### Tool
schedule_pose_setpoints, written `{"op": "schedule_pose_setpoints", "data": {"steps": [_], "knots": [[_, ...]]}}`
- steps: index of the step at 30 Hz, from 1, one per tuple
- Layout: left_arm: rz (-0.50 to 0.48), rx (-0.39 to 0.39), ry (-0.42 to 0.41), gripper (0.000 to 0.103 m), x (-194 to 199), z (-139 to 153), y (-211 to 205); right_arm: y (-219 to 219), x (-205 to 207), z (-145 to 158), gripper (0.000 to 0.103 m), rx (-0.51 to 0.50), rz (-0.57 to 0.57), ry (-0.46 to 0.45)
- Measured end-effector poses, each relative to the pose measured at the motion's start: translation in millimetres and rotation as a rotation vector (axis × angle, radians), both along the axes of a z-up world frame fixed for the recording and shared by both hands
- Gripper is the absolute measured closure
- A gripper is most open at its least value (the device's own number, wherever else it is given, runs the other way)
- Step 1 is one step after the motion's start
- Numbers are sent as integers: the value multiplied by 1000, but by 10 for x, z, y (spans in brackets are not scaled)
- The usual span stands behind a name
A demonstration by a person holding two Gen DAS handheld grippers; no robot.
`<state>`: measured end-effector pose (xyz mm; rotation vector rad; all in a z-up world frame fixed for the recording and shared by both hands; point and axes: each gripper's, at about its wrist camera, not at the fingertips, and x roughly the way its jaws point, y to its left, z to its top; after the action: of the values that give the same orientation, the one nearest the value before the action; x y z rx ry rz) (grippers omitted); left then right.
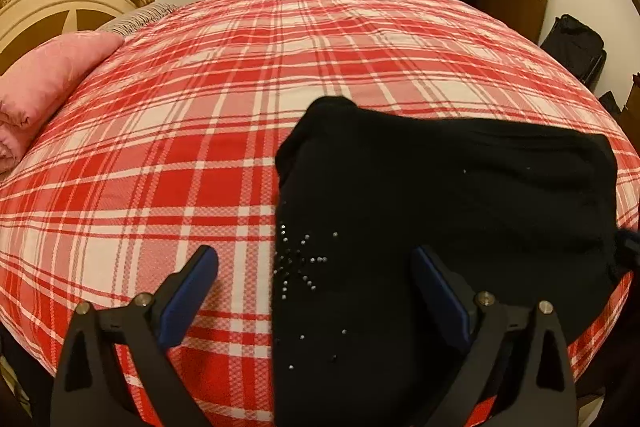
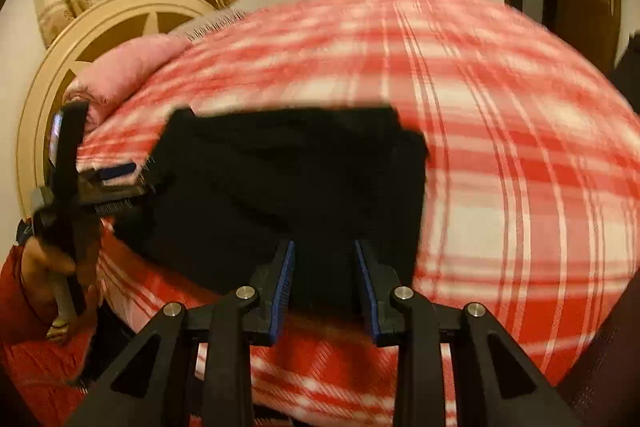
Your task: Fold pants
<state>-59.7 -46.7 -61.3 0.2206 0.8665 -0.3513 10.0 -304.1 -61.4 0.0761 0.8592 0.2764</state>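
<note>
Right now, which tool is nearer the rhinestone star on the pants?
Left. The left tool straddles the rhinestone star at the pants' edge; the right tool sits over plain fabric at the other side.

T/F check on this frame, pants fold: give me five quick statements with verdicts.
1. The black pants lie folded on the plaid bedspread. True.
2. The left gripper is clamped on the pants. False: its jaws stand wide open, holding nothing.
3. A blue pillow lies at the head of the bed. False: the pillow is pink.
4. The pants carry small shiny studs. True.
5. The right gripper is fully shut. False: a gap shows between its pads.
</note>
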Motion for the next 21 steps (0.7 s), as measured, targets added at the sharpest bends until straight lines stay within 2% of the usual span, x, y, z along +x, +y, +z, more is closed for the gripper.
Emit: {"op": "schedule_pose_setpoints", "data": {"steps": [2, 4, 11, 16, 19, 21], "knots": [[0, -8, 9, 4, 0, 20, 20, 156, 88, 137, 72, 46, 43, -54], [3, -11, 19, 4, -12, 41, 53, 323, 235, 188, 72, 92, 82, -64], [46, -35, 37, 4, -126, 29, 331, 1148, 850, 20, 72, 118, 245, -40], [71, -83, 87, 3, -138, -137, 437, 1710, 1076, -121, 72, 41, 349, -27], [68, -66, 74, 3, -147, -146, 399, 1937, 1332, -359, 72, -43, 344, 51], [69, -61, 68, 3, -158, -149, 402, 1967, 1469, -442, 72, -11, 341, 88]]}}
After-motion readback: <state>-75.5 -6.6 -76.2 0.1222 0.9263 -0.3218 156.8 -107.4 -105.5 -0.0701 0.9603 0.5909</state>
